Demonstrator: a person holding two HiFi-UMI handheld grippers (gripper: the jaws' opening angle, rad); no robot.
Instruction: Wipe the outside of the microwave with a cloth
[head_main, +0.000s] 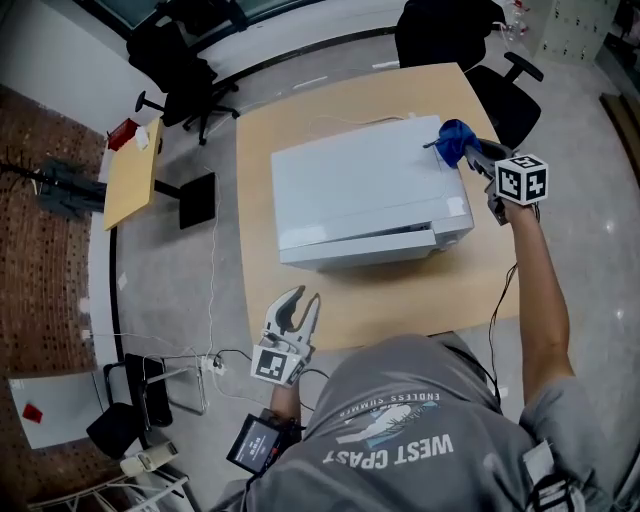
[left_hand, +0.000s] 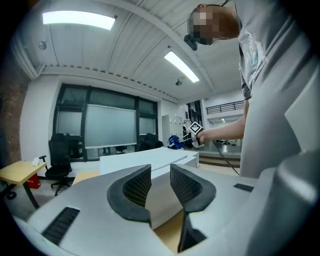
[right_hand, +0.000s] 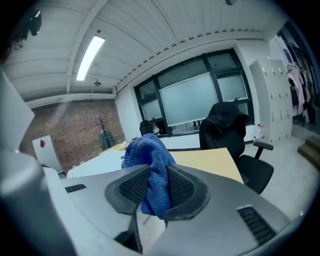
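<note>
A white microwave stands in the middle of a tan table. My right gripper is shut on a bunched blue cloth, held at the microwave's far right top corner. In the right gripper view the cloth fills the gap between the pads and bulges above them. My left gripper hovers low at the table's near edge, in front of the microwave. Its jaws stand a little apart with nothing between them. The left gripper view looks along the microwave toward the cloth.
Black office chairs stand beyond the table's far side. A small tan side table is at the left. Cables and a power strip lie on the floor near the table's left front corner.
</note>
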